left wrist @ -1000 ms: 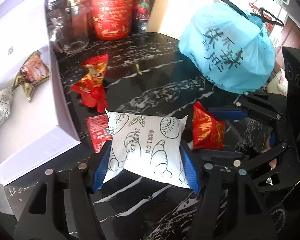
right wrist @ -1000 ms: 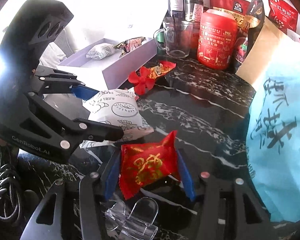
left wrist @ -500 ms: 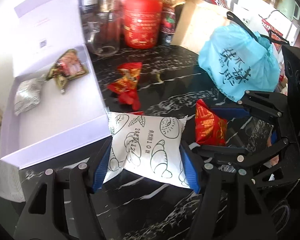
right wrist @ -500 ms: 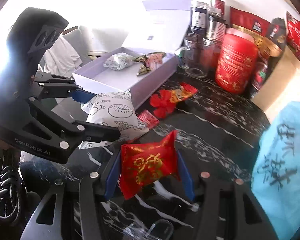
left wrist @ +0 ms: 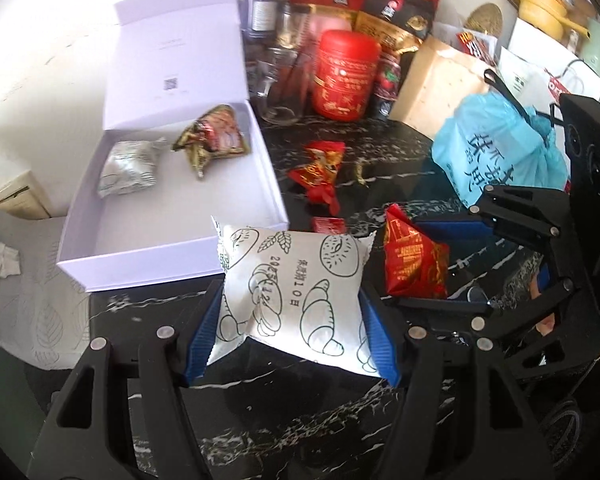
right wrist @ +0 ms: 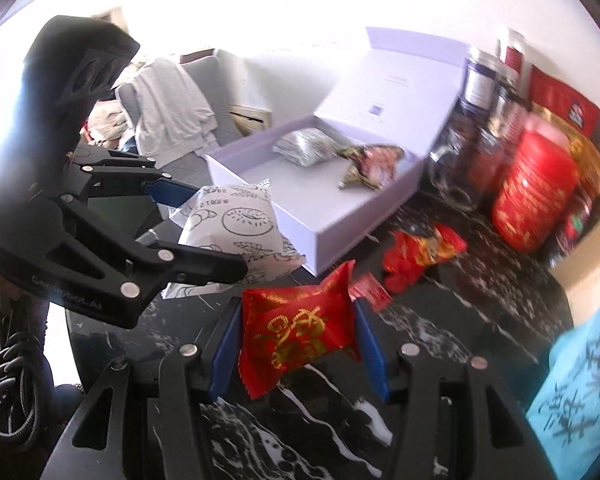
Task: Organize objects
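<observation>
Left wrist view, left hand-held gripper: pinching the white pastry packet between its blue pads, clear of the black marble desk, just short of the box's near wall.
Left wrist view, done: the open lilac box already holds a silver packet and a gold-edged packet.
Left wrist view, left: a red candy wrapper and a small red sachet lie on the desk beside the box.
Right wrist view, right hand-held gripper: clamped on the red packet with gold print, held above the desk, near the box corner.
Right wrist view, progress: roughly midway by my judgement; two packets in, two carried, two loose.
</observation>
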Available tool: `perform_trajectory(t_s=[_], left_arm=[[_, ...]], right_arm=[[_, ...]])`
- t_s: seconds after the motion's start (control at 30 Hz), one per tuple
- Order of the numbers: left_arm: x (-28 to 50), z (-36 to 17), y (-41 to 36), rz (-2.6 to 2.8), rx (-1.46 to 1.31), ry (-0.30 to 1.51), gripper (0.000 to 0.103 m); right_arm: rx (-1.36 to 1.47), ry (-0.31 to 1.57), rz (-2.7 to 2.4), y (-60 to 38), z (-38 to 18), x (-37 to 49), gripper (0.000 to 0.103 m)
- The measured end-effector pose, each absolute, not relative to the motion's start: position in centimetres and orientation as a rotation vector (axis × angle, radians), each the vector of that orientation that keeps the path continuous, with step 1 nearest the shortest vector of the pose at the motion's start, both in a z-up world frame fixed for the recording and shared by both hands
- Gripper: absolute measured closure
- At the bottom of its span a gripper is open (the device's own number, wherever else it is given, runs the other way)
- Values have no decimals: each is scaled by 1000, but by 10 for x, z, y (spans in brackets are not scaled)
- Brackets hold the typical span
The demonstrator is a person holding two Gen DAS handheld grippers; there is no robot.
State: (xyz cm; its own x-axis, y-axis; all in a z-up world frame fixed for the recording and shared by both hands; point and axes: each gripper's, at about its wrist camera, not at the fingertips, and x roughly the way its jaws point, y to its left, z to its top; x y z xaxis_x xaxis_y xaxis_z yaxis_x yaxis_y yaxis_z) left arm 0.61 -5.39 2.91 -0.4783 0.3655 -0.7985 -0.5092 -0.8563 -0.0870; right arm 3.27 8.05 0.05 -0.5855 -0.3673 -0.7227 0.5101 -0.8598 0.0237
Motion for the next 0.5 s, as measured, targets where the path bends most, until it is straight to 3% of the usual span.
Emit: perform_trajectory(t_s=[0.5], left_arm=[[1, 58, -89, 2429, -1143, 177, 39]], right_arm=[[910, 373, -2337, 44, 37, 26, 47]])
